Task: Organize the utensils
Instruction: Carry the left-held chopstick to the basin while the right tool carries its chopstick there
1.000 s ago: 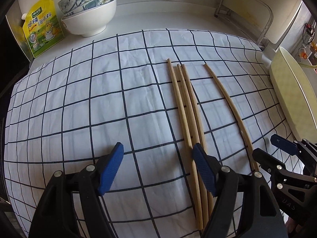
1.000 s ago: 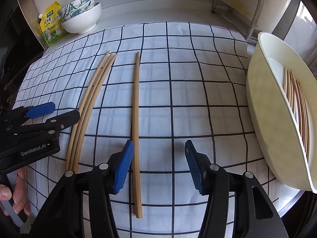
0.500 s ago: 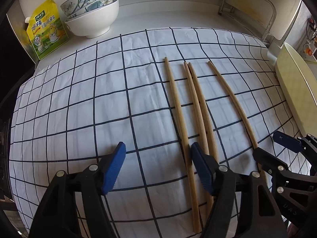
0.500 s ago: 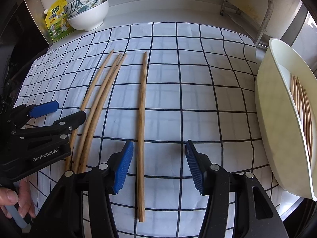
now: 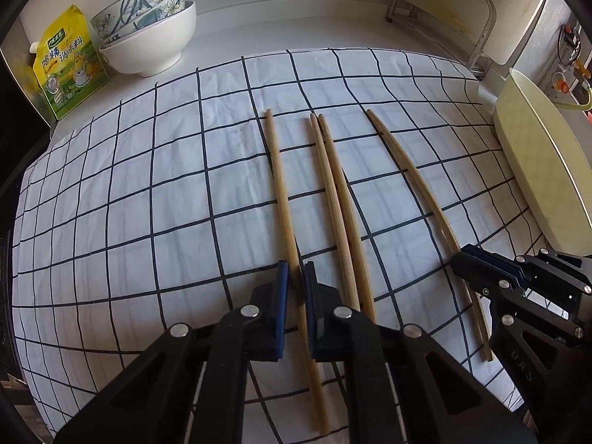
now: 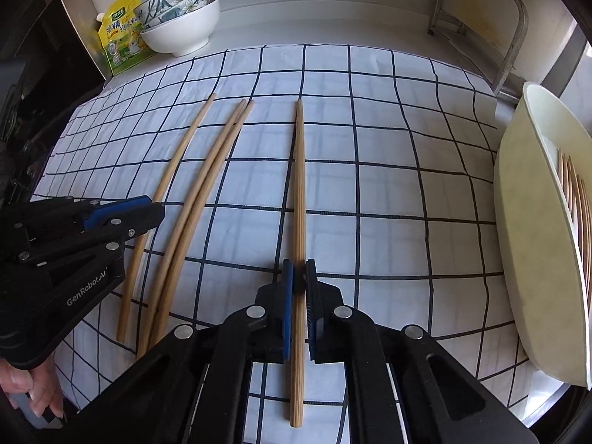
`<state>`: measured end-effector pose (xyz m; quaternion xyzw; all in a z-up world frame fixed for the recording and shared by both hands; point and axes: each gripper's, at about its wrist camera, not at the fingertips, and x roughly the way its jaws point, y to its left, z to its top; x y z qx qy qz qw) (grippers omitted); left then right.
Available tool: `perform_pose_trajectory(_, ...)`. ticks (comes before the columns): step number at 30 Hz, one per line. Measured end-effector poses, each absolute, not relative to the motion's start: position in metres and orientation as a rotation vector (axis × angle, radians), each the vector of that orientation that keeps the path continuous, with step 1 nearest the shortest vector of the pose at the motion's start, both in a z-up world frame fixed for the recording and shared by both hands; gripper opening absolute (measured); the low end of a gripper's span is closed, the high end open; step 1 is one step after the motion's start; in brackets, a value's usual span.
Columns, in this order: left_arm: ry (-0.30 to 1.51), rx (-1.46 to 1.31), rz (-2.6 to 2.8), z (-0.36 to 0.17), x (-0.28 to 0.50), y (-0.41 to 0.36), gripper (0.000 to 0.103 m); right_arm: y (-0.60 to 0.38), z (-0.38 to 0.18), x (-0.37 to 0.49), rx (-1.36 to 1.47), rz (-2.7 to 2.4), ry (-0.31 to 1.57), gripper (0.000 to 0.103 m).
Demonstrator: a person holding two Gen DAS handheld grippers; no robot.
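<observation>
The left claw is pressed together on the leftmost pale wooden chopstick, its blue pads pinching the stick toward its near end. The right claw is likewise clamped on the lone wooden chopstick lying furthest right, again near its lower part. Both sticks lie flat on the cloth, so the step in hand looks like the pick-up: each hand has taken one chopstick, and neither has lifted it.

Between the two held sticks a pair of touching wooden chopsticks waits on the cloth. The next move, I judge, is to raise both sticks cleanly, without dragging the cloth or nudging the pair, and carry them rightward to the cream oval plastic tray, where several more chopsticks already lie lengthwise. Each stick is held near one end, so it may droop or swing on lifting.

The work surface is a desk covered by a white cloth with a dark blue grid, a little creased. Behind it, on the bare pale counter, stand stacked white and blue-flowered ceramic bowls beside a yellow-green seasoning pouch, and a metal rack leans at the back wall. A person's fingers show at the lower left.
</observation>
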<state>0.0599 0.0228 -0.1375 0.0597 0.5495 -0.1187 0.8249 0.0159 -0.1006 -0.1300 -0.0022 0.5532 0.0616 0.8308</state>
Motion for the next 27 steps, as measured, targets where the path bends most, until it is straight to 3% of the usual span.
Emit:
perform_pose_trajectory(16,1.133,0.096,-0.280,-0.090,0.052,0.033,0.007,-0.125,-0.071,-0.003,0.117,0.157,1.073,0.007)
perform_pose_trajectory(27,1.017,0.106,-0.419,-0.025,0.055,-0.038,0.007,-0.194,-0.021,-0.021,0.192,0.061,0.945,0.006)
